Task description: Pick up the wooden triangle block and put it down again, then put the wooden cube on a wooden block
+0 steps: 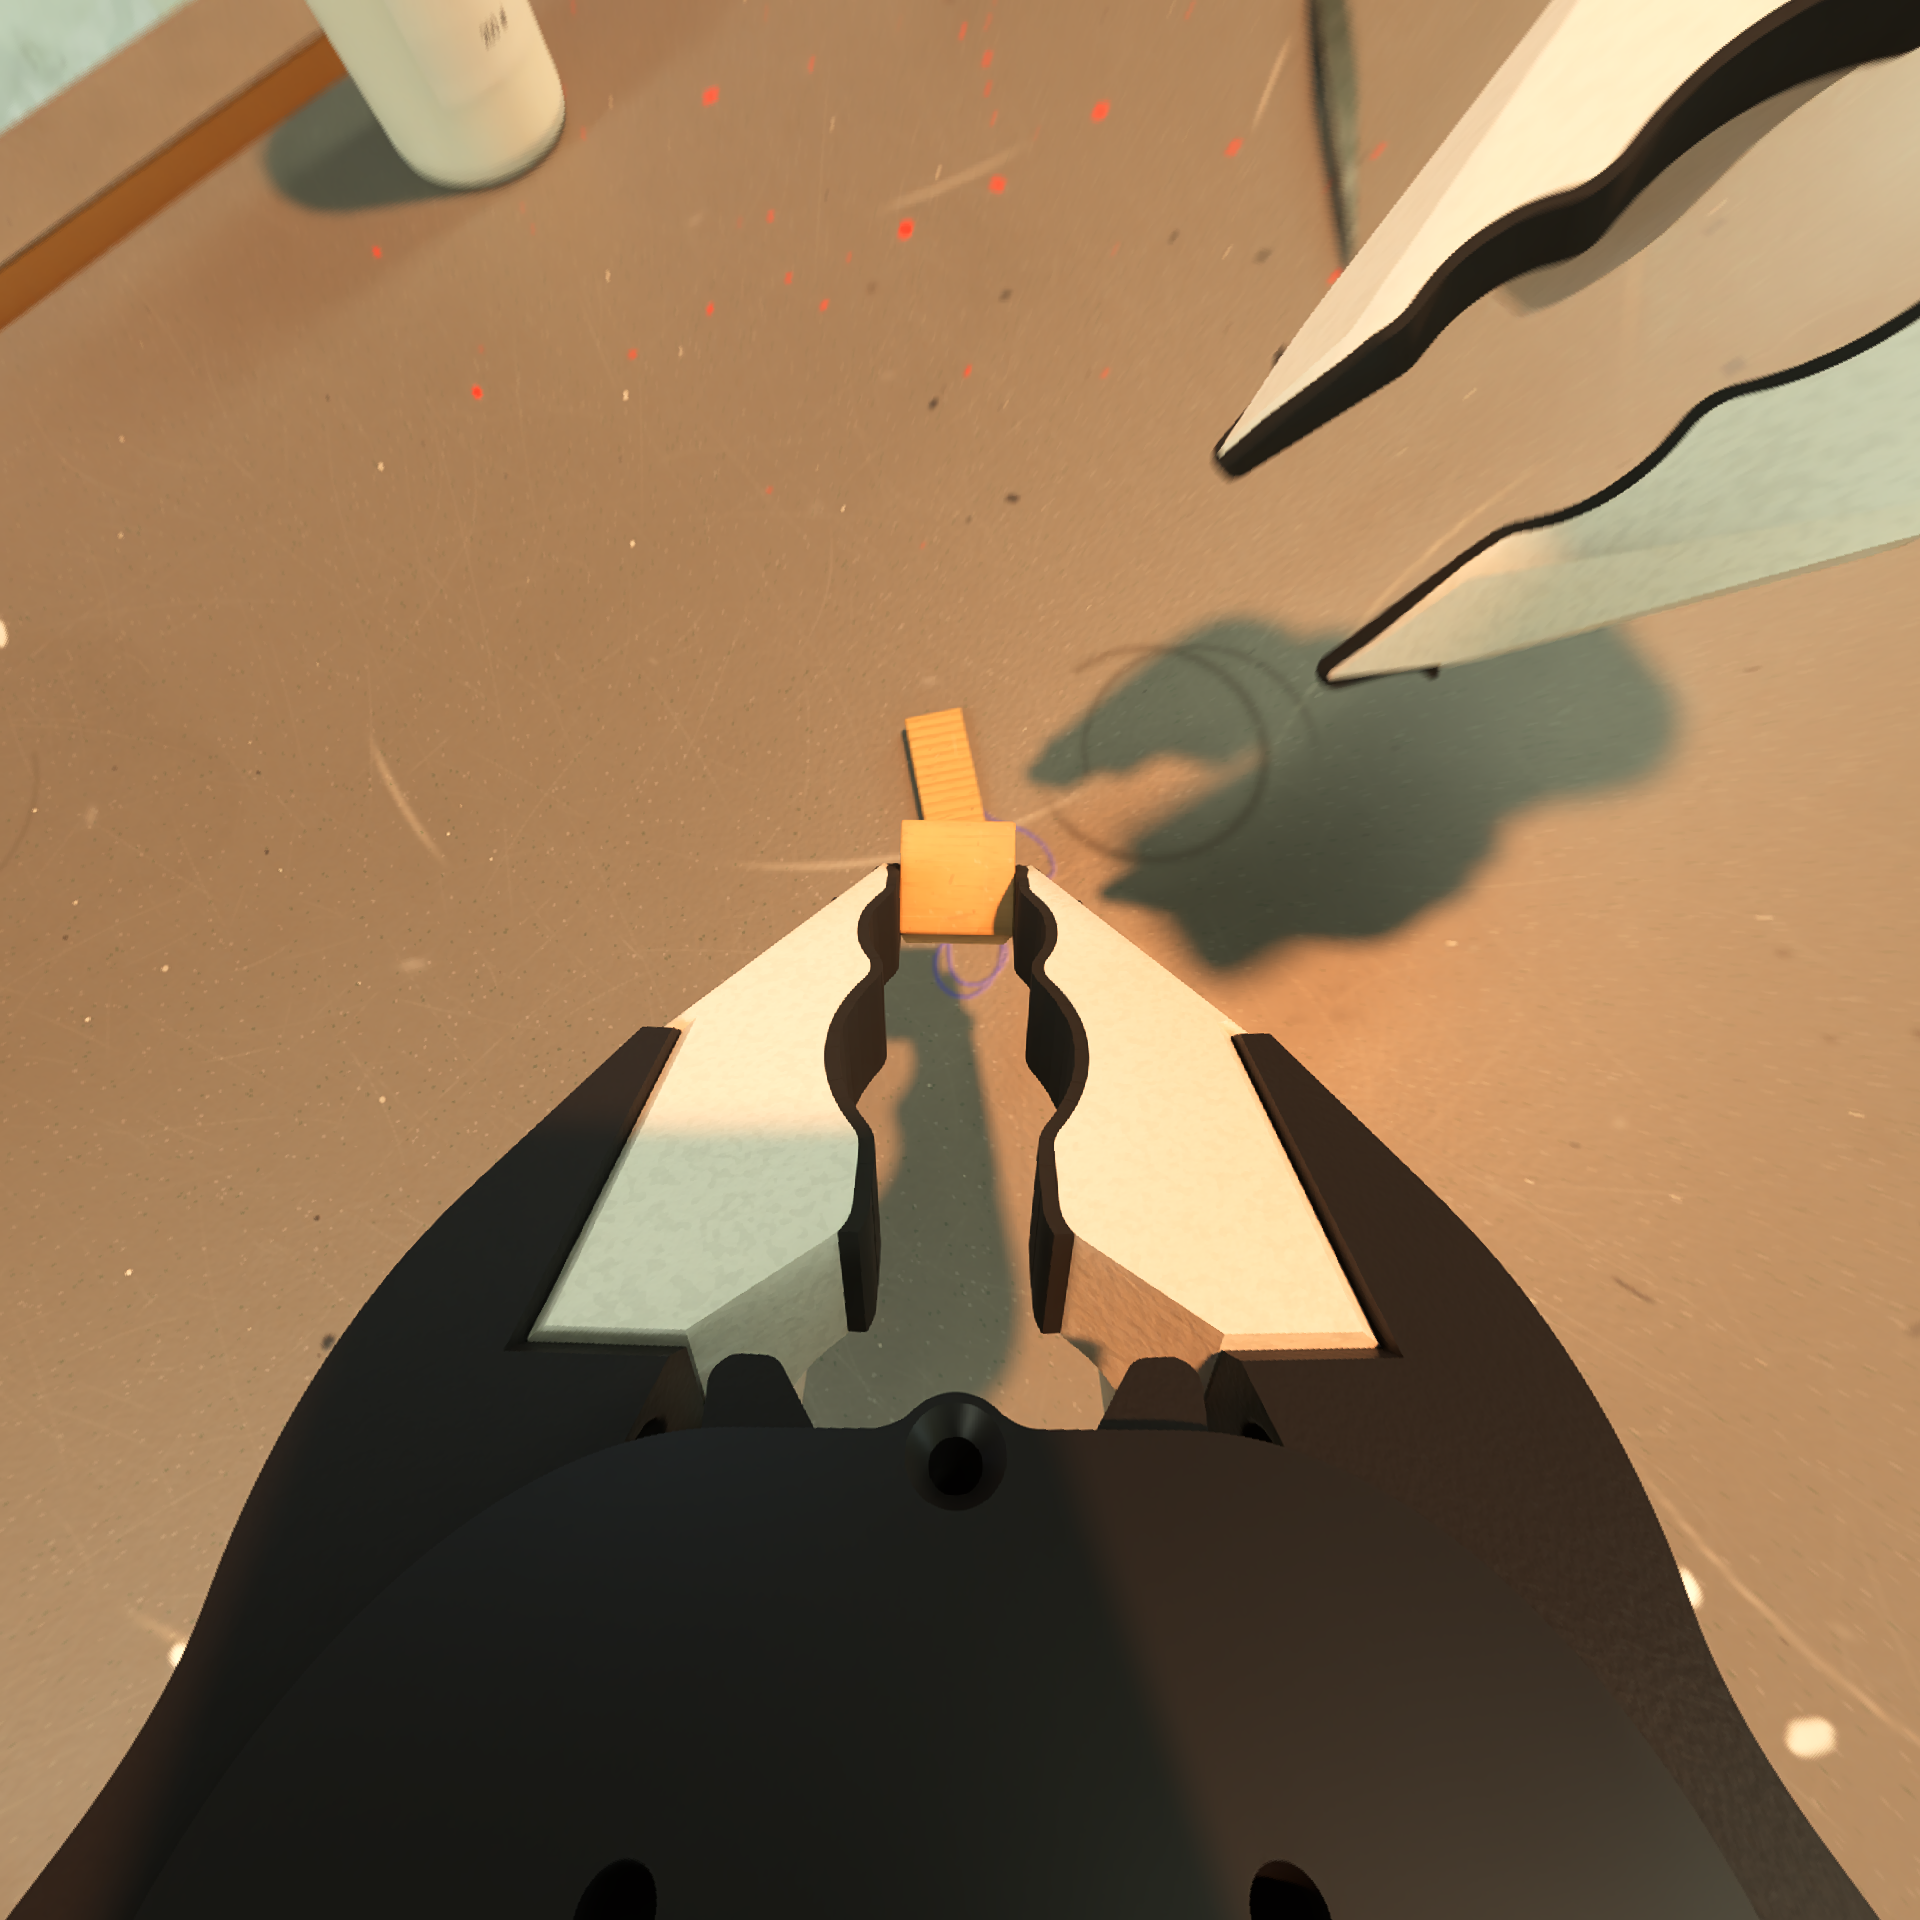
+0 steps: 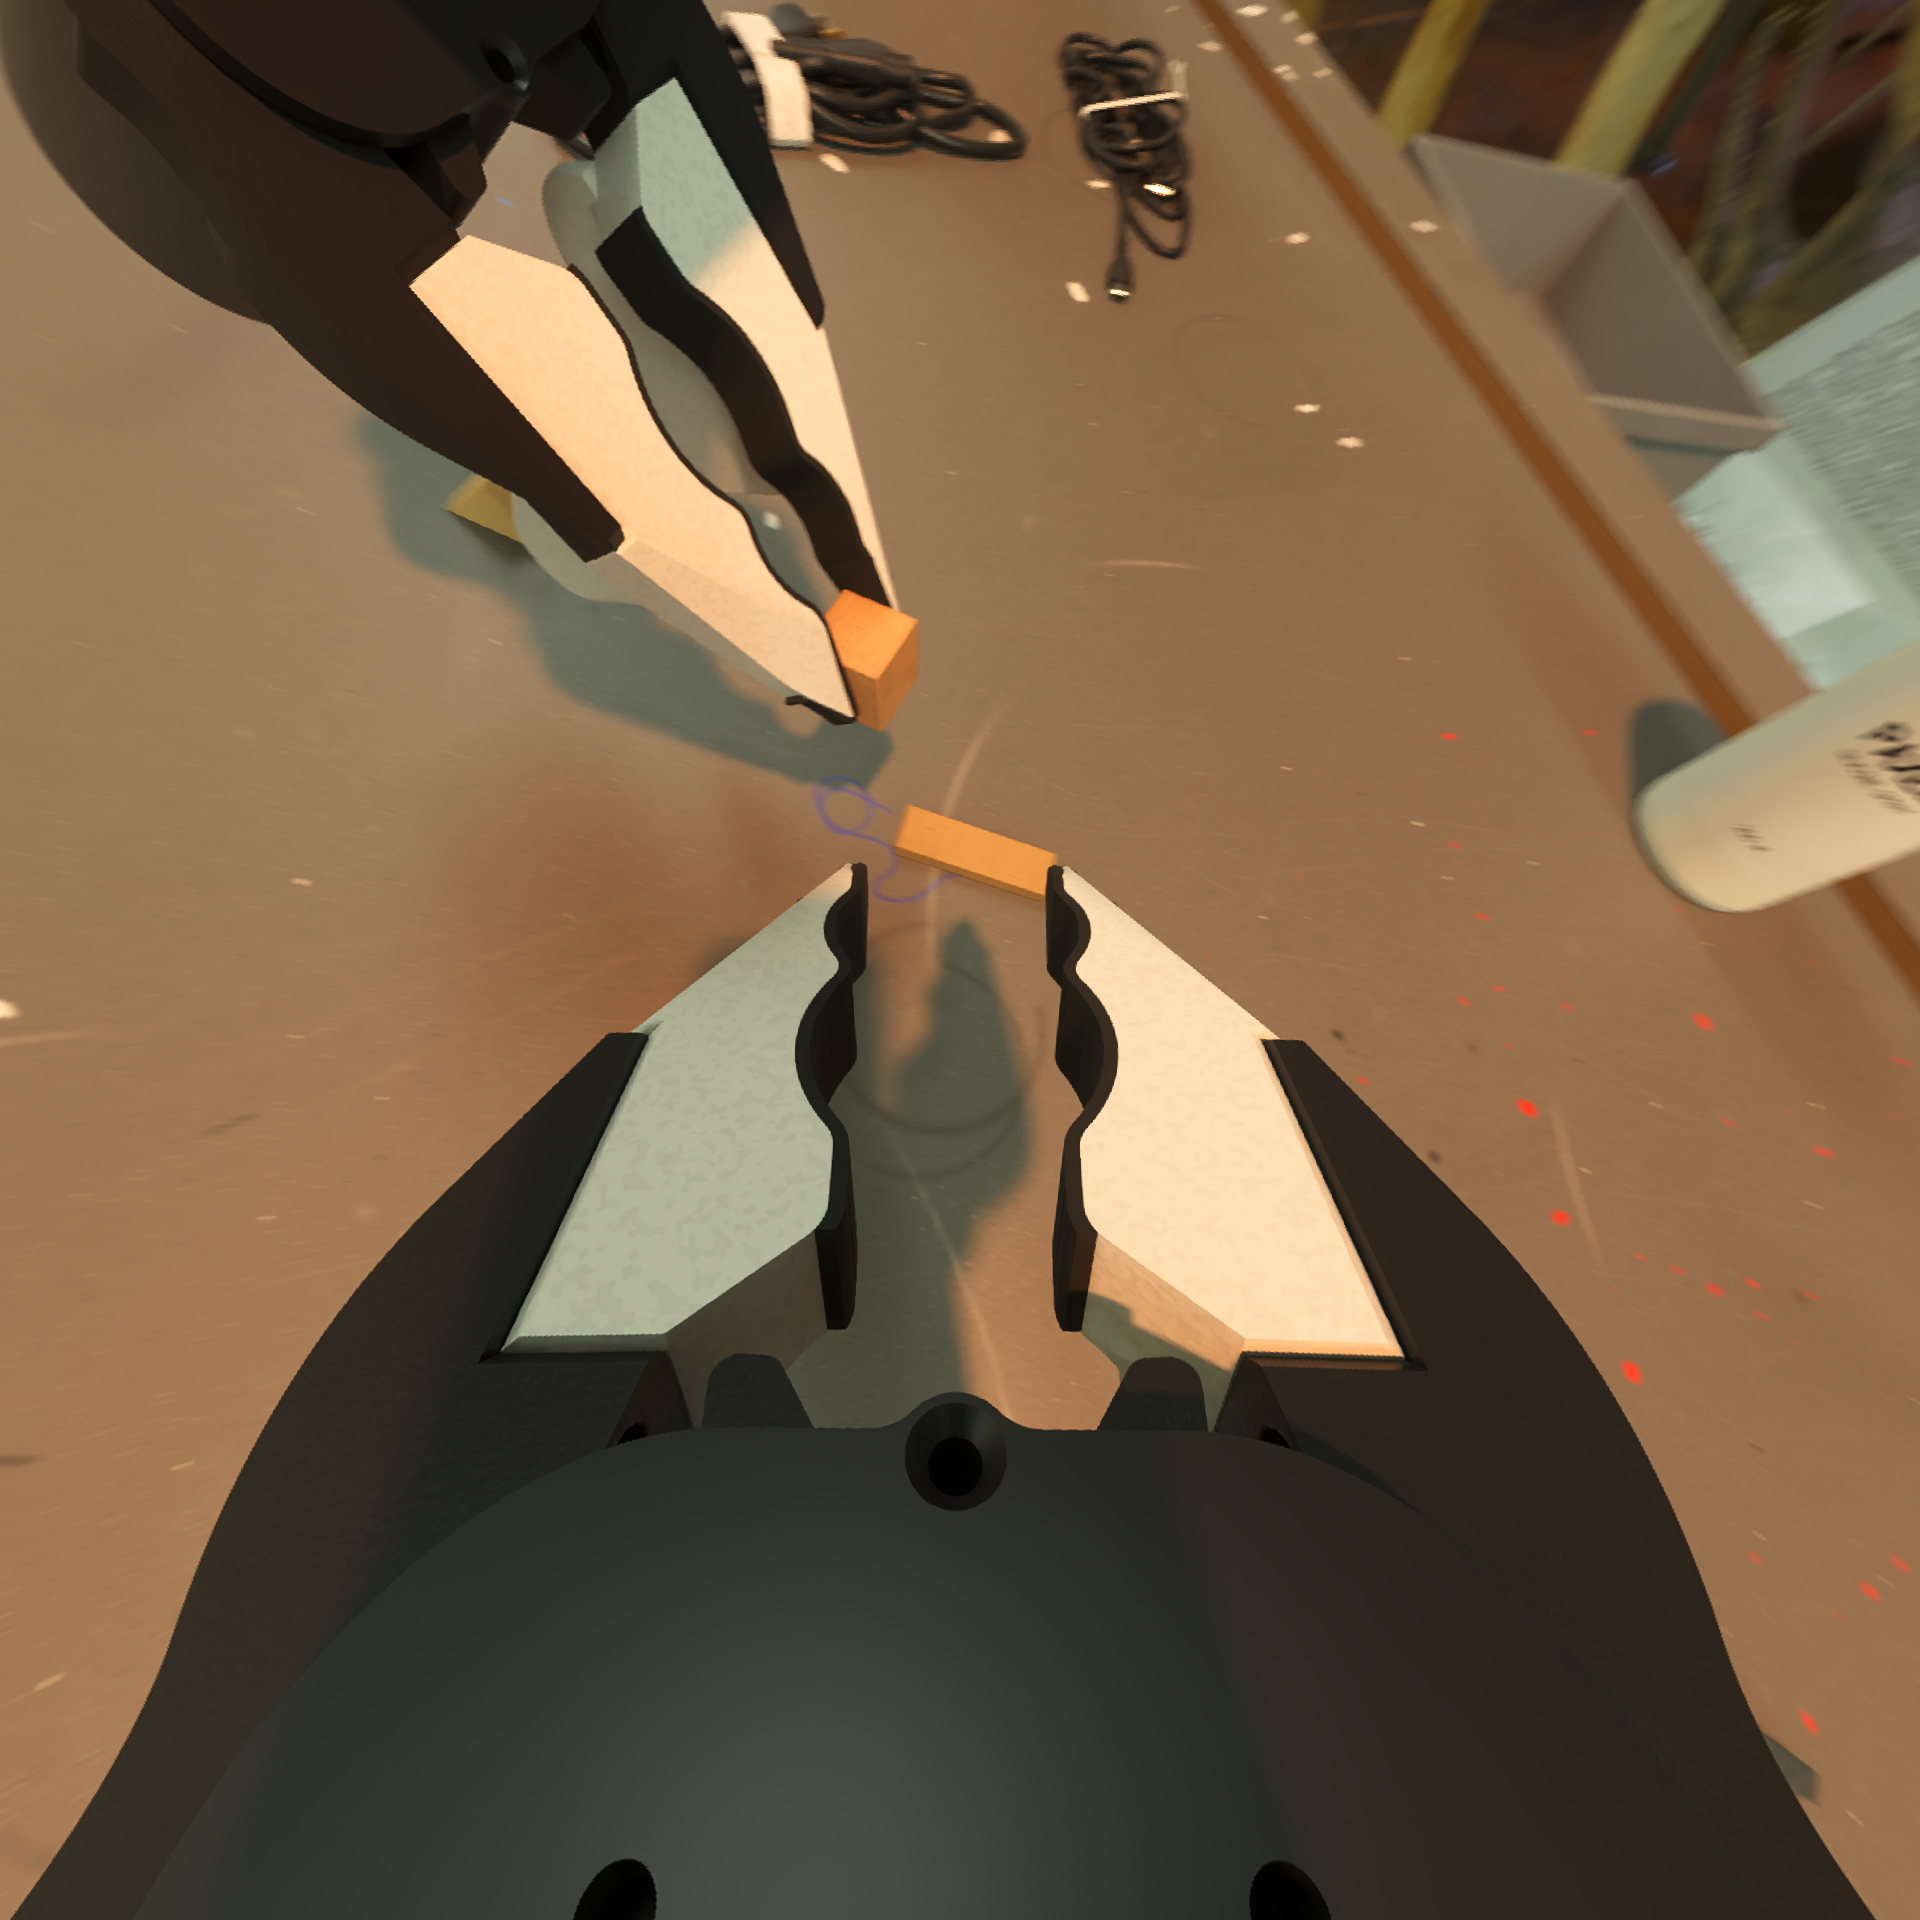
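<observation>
My left gripper (image 1: pixel 956 883) is shut on the wooden cube (image 1: pixel 954 881) and holds it above the brown table. In the right wrist view the same gripper (image 2: pixel 868 665) comes in from the upper left with the cube (image 2: pixel 878 657) at its tips. A flat wooden block (image 1: pixel 945 766) lies on the table just beyond the cube; in the right wrist view the block (image 2: pixel 971 852) lies below the cube. My right gripper (image 2: pixel 954 883) is open and empty, its tips close to the flat block. A wooden triangle block (image 2: pixel 486 509) shows partly behind the left gripper.
A white bottle (image 1: pixel 447 83) lies near the table's edge (image 1: pixel 156 197); it also shows in the right wrist view (image 2: pixel 1787 810). Coiled black cables (image 2: pixel 1127 125) lie at the far end. A grey bin (image 2: pixel 1590 301) stands beyond the edge. Red specks dot the table.
</observation>
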Motion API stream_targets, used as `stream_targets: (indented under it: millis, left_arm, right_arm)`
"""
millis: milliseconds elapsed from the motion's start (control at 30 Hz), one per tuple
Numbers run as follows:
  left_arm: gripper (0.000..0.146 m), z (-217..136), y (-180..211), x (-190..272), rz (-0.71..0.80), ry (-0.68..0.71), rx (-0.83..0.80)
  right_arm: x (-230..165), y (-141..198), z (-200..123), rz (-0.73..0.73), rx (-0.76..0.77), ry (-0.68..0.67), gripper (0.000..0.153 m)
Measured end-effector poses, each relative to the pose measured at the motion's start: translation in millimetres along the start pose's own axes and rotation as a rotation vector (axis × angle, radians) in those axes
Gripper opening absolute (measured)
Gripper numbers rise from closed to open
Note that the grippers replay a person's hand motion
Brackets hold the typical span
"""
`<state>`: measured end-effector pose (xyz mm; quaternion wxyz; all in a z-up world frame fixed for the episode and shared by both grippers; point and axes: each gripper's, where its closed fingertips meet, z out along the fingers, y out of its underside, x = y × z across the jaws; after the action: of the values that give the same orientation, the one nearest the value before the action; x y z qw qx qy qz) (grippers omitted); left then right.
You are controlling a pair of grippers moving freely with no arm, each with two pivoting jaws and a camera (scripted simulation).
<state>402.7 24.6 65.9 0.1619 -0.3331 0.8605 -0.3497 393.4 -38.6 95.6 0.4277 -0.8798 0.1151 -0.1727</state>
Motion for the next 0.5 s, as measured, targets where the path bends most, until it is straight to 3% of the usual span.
stream_targets:
  millis: [67,267,500]
  left_arm:
    - [0.021,12,4,-3,-0.007,-0.029,-0.052]
    - [0.021,38,3,-3,-0.153,-0.004,-0.114]
    - [0.021,64,3,-5,-0.229,-0.025,-0.17]
  right_arm:
    - [7,12,3,-0.026,-0.02,0.054,0.03]
    - [4,41,27,0.024,-0.141,0.027,0.033]
    - [22,48,21,0.144,-0.136,0.022,0.033]
